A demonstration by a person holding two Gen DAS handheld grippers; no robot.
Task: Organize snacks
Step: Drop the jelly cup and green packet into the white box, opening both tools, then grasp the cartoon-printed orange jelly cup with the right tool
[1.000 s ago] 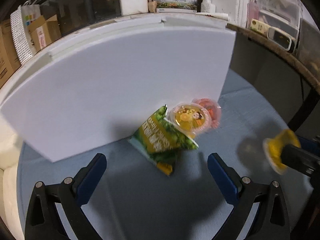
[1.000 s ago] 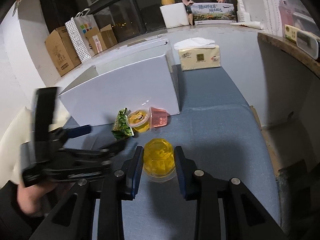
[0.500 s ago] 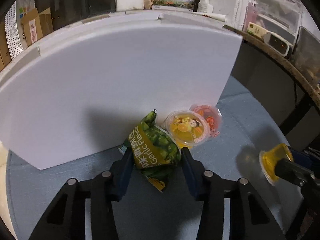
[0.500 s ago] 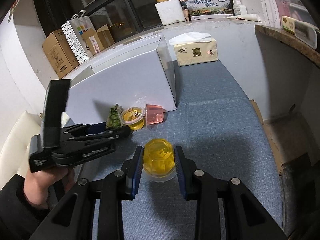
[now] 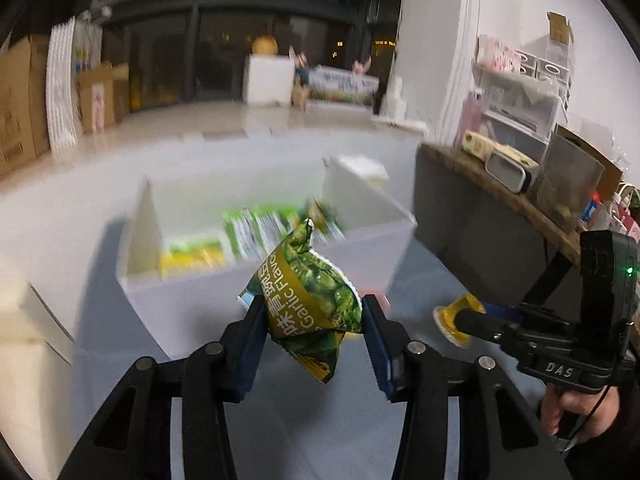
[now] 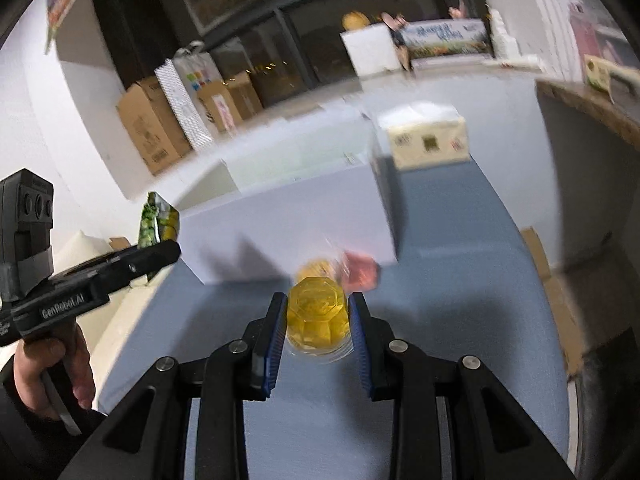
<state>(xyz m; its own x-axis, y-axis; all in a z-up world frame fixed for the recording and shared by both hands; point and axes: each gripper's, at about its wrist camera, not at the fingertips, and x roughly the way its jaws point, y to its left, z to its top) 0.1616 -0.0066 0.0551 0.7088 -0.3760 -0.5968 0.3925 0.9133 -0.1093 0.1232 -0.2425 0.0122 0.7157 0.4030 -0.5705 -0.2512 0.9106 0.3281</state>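
My left gripper point(image 5: 314, 322) is shut on a green snack packet point(image 5: 310, 300) and holds it in the air, just in front of the open white box point(image 5: 368, 236). Inside the box lie several blurred green and yellow packets point(image 5: 244, 236). My right gripper point(image 6: 318, 318) is shut on a yellow jelly cup point(image 6: 318, 314), lifted above the blue tabletop point(image 6: 460, 320). Beyond it, an orange-lidded jelly cup point(image 6: 316, 270) and a pink jelly cup point(image 6: 360, 272) sit against the box's front wall point(image 6: 288, 232). The left gripper with its green packet point(image 6: 156, 220) shows at the left of the right wrist view.
A tissue box point(image 6: 428, 140) stands on the table behind the white box. A wooden shelf point(image 5: 500, 196) with clutter runs along the right. Cardboard boxes point(image 6: 160, 128) and a paper bag line the far window ledge. A white cushion point(image 5: 32, 340) borders the table's left edge.
My left gripper closed on the green packet and lifted it from the table up to the box's rim, so the inside of the box came into view. The right gripper rose a little with the yellow cup.
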